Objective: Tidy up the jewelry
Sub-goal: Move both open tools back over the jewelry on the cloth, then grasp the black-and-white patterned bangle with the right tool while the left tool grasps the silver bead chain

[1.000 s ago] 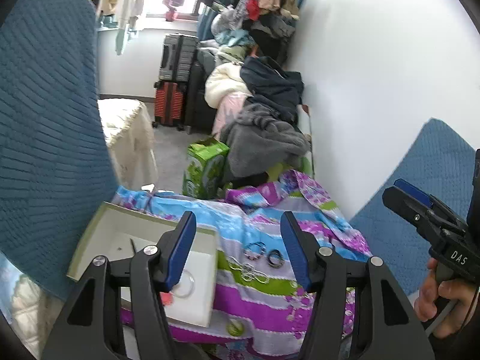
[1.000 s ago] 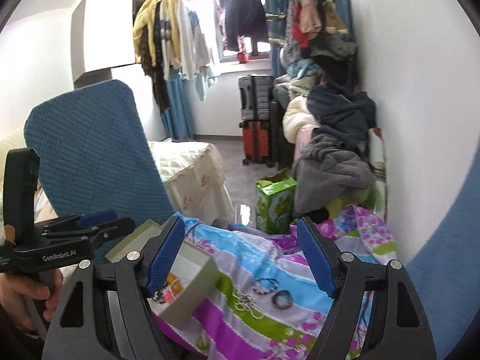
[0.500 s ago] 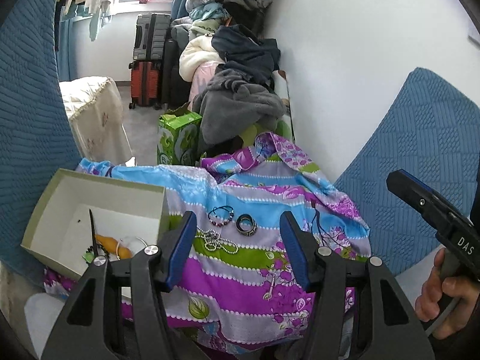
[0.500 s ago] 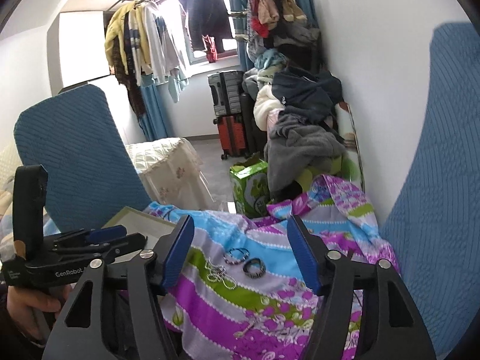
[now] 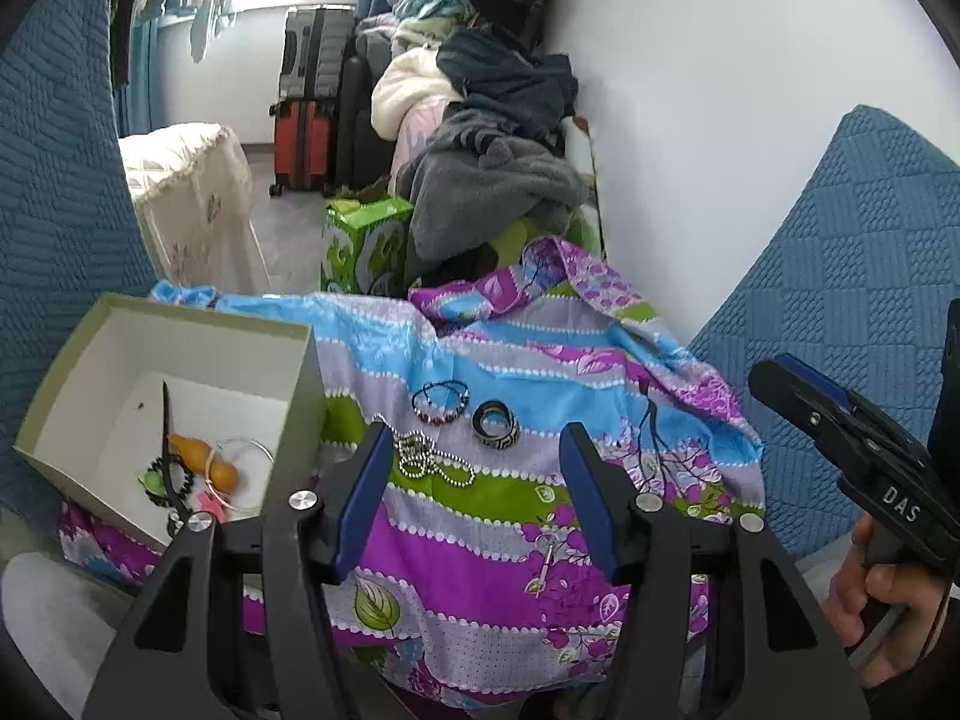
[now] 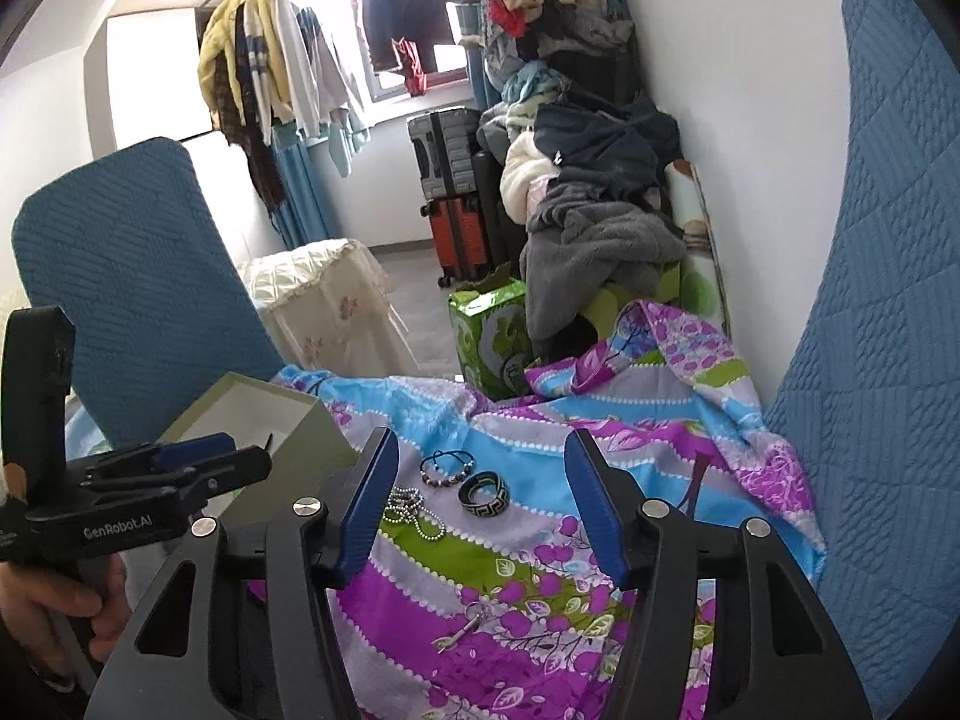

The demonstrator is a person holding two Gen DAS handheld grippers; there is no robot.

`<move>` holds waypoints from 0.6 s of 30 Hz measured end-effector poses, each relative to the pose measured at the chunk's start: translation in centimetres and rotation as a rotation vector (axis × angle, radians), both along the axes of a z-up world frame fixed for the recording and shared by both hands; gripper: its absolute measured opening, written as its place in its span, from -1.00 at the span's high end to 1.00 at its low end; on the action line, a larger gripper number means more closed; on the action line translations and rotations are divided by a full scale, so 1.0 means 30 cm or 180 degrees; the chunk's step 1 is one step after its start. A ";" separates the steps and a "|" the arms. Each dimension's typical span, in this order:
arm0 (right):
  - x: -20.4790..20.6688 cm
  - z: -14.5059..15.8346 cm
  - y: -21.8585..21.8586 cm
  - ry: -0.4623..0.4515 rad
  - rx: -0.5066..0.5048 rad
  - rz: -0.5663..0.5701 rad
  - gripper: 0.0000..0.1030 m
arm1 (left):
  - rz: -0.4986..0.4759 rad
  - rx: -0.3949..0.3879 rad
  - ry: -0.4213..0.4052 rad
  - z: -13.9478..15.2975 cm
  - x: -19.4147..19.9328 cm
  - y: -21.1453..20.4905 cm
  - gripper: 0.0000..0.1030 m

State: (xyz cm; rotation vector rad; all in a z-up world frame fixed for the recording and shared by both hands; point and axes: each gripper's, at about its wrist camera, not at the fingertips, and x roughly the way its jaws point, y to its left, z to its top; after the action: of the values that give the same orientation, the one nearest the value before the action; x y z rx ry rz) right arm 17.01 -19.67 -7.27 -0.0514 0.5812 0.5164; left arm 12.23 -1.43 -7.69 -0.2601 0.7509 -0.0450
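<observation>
Holding both tools over the bright cloth (image 5: pixel 480 528), you are at the picking-up step; your left gripper (image 5: pixel 474 480) has its jaws wide apart and holds nothing; your right gripper (image 6: pixel 480 492) is the same; the bead chain (image 5: pixel 429 459), the bead bracelet (image 5: pixel 441 402) and the black ring (image 5: pixel 495 419) lie close together on the cloth, just beside the open box (image 5: pixel 306 372); some pieces already sit inside it; next, I think, go down slowly on one piece and pinch gently.

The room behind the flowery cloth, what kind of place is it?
Probably a lived-in bedroom: clothes hang by the window, suitcases stand against the wall, and more clothing is heaped beside them.
</observation>
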 end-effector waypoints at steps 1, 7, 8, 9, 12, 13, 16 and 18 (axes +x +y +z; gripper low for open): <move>0.015 -0.013 0.006 0.0022 -0.0017 0.0011 -0.05 | 0.0011 0.0002 0.0028 -0.017 0.008 -0.002 -0.10; 0.108 -0.120 0.028 0.0259 -0.0109 0.0110 0.12 | 0.0064 0.0062 0.0151 -0.107 0.055 -0.016 -0.03; 0.123 -0.138 0.031 0.0300 -0.0119 0.0129 0.16 | 0.0063 0.0054 0.0176 -0.122 0.064 -0.018 -0.02; 0.140 -0.159 0.036 0.0349 -0.0130 0.0155 0.21 | 0.0066 0.0048 0.0201 -0.137 0.073 -0.020 0.01; 0.189 -0.216 0.054 0.0471 -0.0175 0.0226 0.28 | 0.0069 0.0051 0.0299 -0.190 0.106 -0.026 0.11; 0.205 -0.234 0.062 0.0492 -0.0207 0.0239 0.29 | 0.0079 0.0038 0.0356 -0.214 0.121 -0.026 0.18; 0.252 -0.281 0.079 0.0578 -0.0185 0.0304 0.34 | 0.0120 -0.0058 0.0462 -0.266 0.159 -0.020 0.23; 0.285 -0.314 0.101 0.0659 -0.0207 0.0363 0.41 | 0.0152 -0.0057 0.0508 -0.296 0.181 -0.018 0.24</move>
State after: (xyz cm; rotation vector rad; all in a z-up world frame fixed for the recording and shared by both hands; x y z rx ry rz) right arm 25.56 -16.64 -16.70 -0.0938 0.8008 0.6180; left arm 17.67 -1.96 -16.56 -0.3012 0.9028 0.0145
